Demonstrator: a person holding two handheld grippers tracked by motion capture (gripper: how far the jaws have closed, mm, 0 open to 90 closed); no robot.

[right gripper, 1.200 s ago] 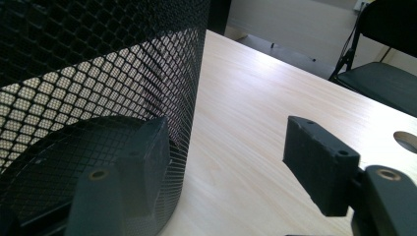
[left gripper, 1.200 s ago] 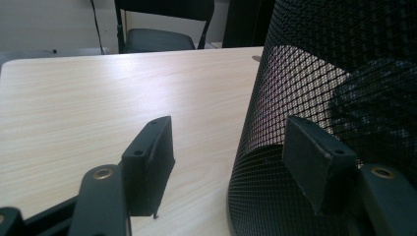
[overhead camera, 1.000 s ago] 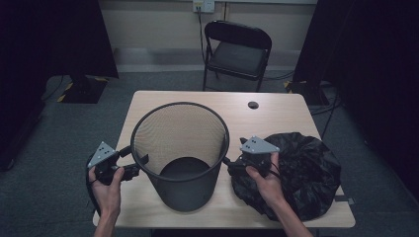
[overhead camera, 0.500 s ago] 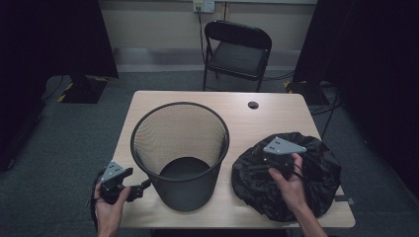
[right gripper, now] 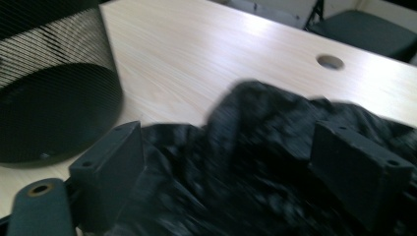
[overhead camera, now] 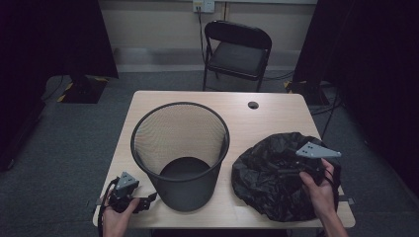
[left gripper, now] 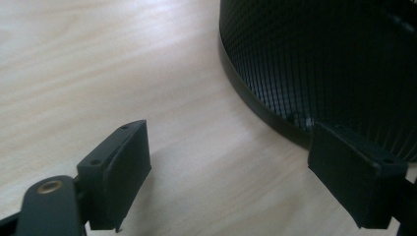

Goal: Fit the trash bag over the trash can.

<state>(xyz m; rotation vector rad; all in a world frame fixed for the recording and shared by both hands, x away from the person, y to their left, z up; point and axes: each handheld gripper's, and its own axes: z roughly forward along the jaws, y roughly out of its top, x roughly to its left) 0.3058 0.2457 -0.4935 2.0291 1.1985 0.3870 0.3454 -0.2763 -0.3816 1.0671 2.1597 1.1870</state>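
On the wooden table point(overhead camera: 276, 116), both grippers, left point(left gripper: 231, 172) and right point(right gripper: 231, 172), gape empty; right hovers over the bin bag point(overhead camera: 276, 177), next pinching its edge to line the mesh bin point(overhead camera: 180, 148)

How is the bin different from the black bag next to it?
The bin stands upright and keeps a round, stiff shape; the bag lies crumpled in a heap. The bin is see-through mesh; the bag is solid, shiny plastic. The bin stands taller than the bag. Both are black and rest on the table.
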